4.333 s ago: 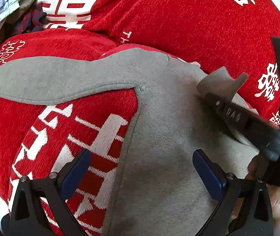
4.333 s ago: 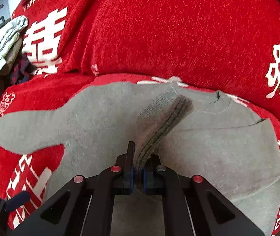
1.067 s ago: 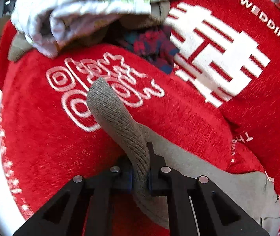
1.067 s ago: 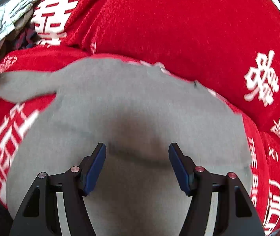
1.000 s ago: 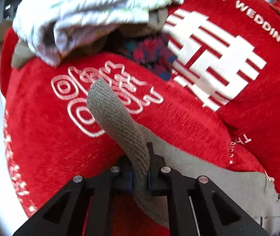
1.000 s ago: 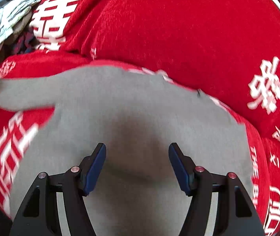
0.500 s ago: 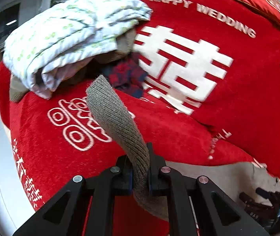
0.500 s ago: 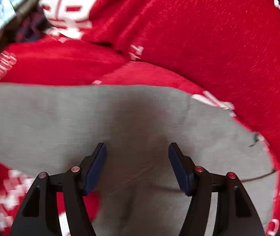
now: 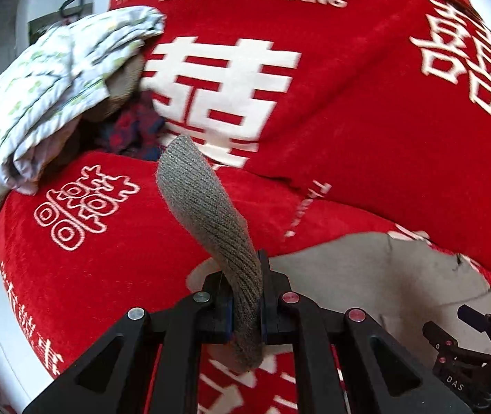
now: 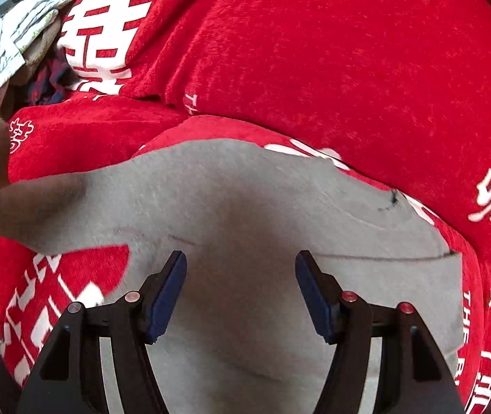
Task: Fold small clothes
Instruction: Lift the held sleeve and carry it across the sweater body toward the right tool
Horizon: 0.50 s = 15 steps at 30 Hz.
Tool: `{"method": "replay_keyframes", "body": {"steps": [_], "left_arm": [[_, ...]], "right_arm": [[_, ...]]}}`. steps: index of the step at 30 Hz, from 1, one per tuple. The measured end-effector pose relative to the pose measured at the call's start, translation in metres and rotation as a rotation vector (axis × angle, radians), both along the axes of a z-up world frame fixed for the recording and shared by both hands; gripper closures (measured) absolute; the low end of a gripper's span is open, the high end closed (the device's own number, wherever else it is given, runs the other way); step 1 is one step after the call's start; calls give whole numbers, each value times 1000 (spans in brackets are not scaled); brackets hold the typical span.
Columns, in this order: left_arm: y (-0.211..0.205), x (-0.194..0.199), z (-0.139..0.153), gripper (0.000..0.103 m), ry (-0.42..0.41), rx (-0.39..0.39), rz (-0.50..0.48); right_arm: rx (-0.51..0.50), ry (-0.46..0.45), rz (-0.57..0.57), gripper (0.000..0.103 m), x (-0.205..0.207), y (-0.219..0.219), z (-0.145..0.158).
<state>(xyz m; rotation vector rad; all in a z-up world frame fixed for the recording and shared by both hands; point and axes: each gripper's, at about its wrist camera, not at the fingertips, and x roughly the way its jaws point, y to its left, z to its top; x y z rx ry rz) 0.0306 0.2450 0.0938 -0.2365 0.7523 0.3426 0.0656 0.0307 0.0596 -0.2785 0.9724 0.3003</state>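
Note:
A small grey sweater [image 10: 245, 220] lies flat on a red sofa seat; its body also shows in the left wrist view [image 9: 366, 269]. My left gripper [image 9: 245, 296] is shut on the ribbed cuff of the sweater's left sleeve [image 9: 207, 214] and holds it lifted off the seat. In the right wrist view that sleeve [image 10: 31, 207] stretches up to the left. My right gripper [image 10: 240, 283] is open and empty, low over the sweater's body; it also shows at the lower right of the left wrist view [image 9: 466, 341].
The sofa is covered in red cloth with white wedding characters [image 9: 218, 96]. A pile of other clothes, pale printed fabric [image 9: 48, 82] over brown and dark plaid pieces [image 9: 131, 131], sits at the sofa's left end. The backrest [image 10: 314, 51] rises behind the sweater.
My left gripper has lifted the sleeve cuff and carried it right, toward the sweater's body. My right gripper, still open, has shifted over the body.

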Motion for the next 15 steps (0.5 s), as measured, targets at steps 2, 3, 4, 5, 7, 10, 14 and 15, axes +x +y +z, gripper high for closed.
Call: {"method": "replay_keyframes", "body": {"steps": [2, 3, 4, 5, 7, 10, 14, 15], "left_arm": [[-13, 3, 0, 92, 6, -1, -22], [-19, 4, 0, 92, 9, -4, -33], [-24, 4, 0, 92, 11, -4, -40], [-30, 5, -1, 92, 13, -2, -47], [-41, 7, -1, 92, 19, 3, -61], [-57, 8, -1, 92, 24, 15, -83], [-75, 11, -1, 92, 34, 31, -104], [-80, 12, -1, 92, 37, 34, -109]], "right_arm": [[4, 1, -8, 34, -4, -10, 2], [7, 0, -13, 34, -6, -15, 2], [12, 0, -18, 34, -8, -20, 3], [17, -1, -22, 34, -10, -26, 4], [24, 0, -30, 34, -13, -34, 5], [34, 0, -40, 34, -16, -48, 6], [43, -3, -49, 34, -19, -63, 7], [47, -3, -51, 34, -20, -67, 7]]}}
